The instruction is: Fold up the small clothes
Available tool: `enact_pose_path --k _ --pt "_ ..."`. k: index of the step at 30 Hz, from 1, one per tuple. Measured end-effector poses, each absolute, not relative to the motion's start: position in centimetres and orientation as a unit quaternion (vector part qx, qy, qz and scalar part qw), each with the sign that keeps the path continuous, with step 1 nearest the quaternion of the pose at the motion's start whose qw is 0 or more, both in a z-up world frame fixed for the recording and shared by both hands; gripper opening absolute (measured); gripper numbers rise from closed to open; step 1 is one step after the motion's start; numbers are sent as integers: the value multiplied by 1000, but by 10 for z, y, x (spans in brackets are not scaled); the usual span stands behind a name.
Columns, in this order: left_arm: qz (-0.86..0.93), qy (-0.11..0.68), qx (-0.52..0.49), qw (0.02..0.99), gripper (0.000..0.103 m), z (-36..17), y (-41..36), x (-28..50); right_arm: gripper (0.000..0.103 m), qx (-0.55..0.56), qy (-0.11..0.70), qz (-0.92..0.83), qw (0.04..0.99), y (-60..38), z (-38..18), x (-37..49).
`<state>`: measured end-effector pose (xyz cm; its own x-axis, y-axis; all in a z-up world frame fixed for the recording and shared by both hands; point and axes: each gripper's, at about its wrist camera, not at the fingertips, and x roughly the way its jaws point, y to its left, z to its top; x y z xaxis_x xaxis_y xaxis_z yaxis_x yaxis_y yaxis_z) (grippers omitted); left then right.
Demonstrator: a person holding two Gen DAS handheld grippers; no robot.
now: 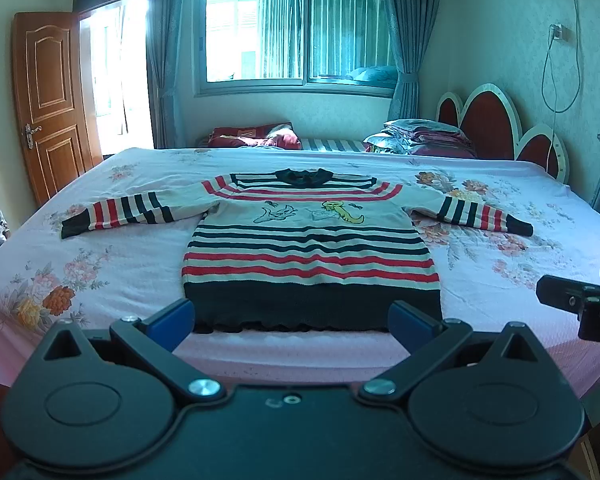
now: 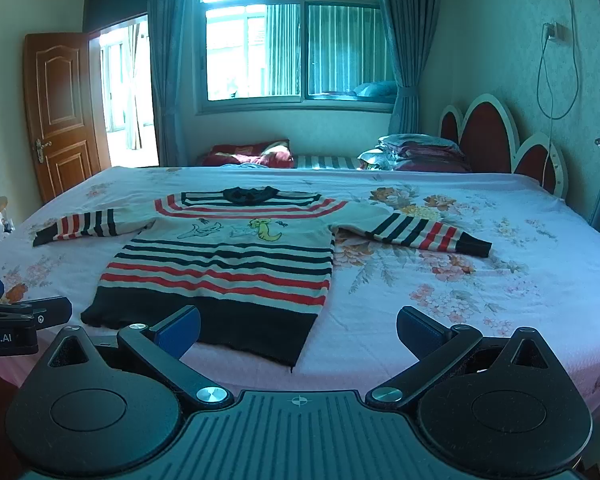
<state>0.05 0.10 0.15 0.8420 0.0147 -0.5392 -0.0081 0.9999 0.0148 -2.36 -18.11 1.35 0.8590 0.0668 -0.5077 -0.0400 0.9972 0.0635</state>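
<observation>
While flat: sweater (image 1: pixel 308 248); grippers apart.

Both wrist views look forward and slightly down from the near edge of the bed (image 1: pixel 100 264), toward the window (image 1: pixel 292 36). The left claw (image 1: pixel 292 320) faces the sweater (image 1: pixel 308 252) squarely ahead; from the right claw (image 2: pixel 298 328) it lies ahead-left. Each view catches the other claw at its edge, and both share bed, sweater and window.
</observation>
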Motion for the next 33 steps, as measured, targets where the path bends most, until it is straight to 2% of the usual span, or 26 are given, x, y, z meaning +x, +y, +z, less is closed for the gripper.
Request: enact_pose_path --k 33 --pt "5 280 7 960 103 1 -1 0 103 27 263 27 964 -183 14 -24"
